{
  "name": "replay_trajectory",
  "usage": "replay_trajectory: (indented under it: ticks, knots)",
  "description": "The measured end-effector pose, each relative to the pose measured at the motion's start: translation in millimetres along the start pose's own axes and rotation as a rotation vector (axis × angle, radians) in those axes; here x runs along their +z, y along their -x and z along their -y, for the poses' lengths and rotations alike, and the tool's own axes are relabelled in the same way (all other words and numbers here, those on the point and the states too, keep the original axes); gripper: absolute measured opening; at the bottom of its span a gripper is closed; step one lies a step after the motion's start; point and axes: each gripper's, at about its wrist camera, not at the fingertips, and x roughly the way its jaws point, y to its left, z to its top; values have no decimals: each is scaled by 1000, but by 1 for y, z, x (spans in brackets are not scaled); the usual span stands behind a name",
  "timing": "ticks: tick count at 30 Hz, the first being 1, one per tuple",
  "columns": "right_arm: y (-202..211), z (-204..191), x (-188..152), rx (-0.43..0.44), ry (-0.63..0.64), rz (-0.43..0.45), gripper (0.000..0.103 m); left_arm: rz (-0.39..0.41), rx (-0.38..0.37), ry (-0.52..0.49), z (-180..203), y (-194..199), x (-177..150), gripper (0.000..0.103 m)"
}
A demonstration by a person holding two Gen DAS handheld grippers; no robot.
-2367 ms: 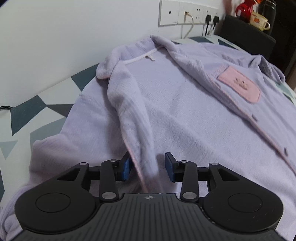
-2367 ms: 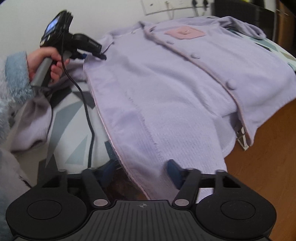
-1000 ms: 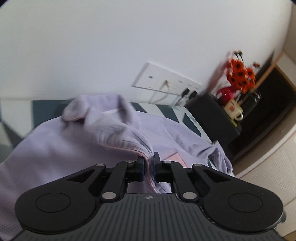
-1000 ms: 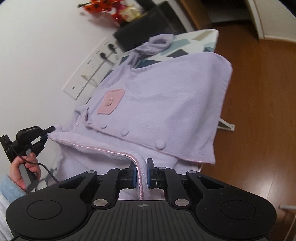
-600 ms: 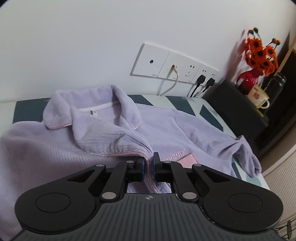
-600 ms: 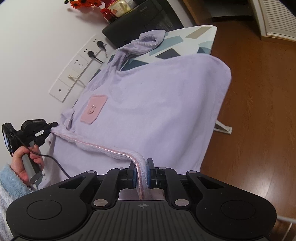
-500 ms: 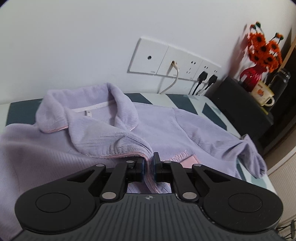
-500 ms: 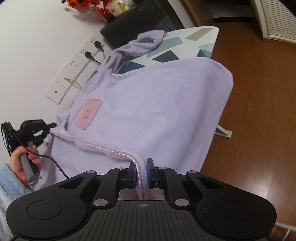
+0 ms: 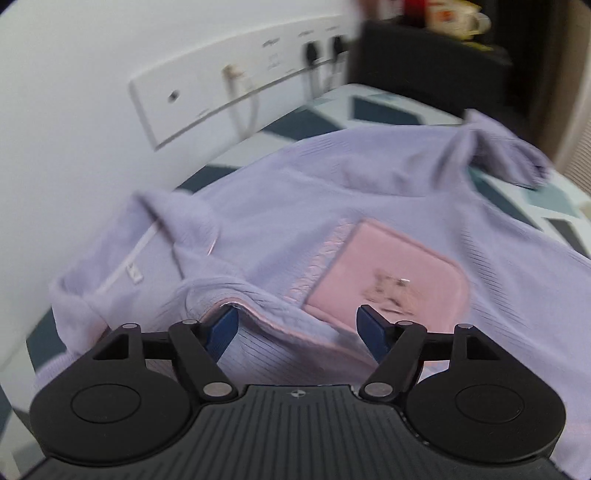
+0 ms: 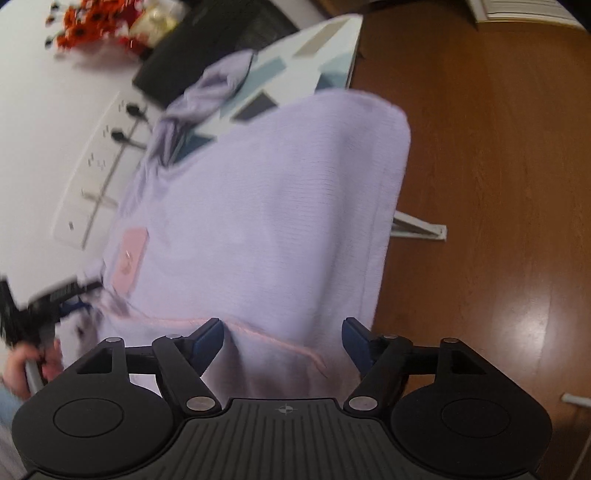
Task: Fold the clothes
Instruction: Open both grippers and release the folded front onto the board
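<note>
Left wrist view: wall socket panel (image 9: 229, 96) upper left w/ plugs, blurred. Lilac pyjama top (image 9: 369, 192) lies spread on the patterned desk (image 9: 373, 107); collar at left, pink pocket (image 9: 388, 280) near centre, one sleeve bunched far right. Left gripper (image 9: 297, 325) jaws opening, wide apart; pink-trimmed front edge lies between them, left pad touching or just beside the fold, can't tell which, right pad clear of cloth. Mug and dark cabinet top right, motion-blurred, partly cut off. Right wrist view: a hand (image 10: 26, 369) on the other gripper's handle at far left, smeared, cut off by frame. Orange flowers (image 10: 85, 18) top left, blurred. Top drapes over the desk's near edge toward the wood floor (image 10: 498, 184); hem hidden behind the gripper body. Right gripper (image 10: 282, 336) jaws opening too, trim edge between them, pads not pressing it.
</note>
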Motion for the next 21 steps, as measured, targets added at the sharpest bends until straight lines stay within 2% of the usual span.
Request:
replay_trajectory:
  ticks: [2,6,8,13,17,21]
  knots:
    - [5,-5,4,-10,24,13,77,26,-19,-25,-4,17,-3,75]
    - [16,-19,7,-45,86,45,77,59,42,7,-21,33,-14,75]
    - [22,-30,7,-27,133,70,70,32,63,37,-30,34,-23,75]
    - [13,-89,10,123,352,56,63,-46,176,80,-54,33,-61,75]
    - [-29,-152,20,214,518,13,61,-111,289,121,-79,34,-95,75]
    - [-86,-220,22,279,697,-40,53,-174,391,179,-110,36,-125,75]
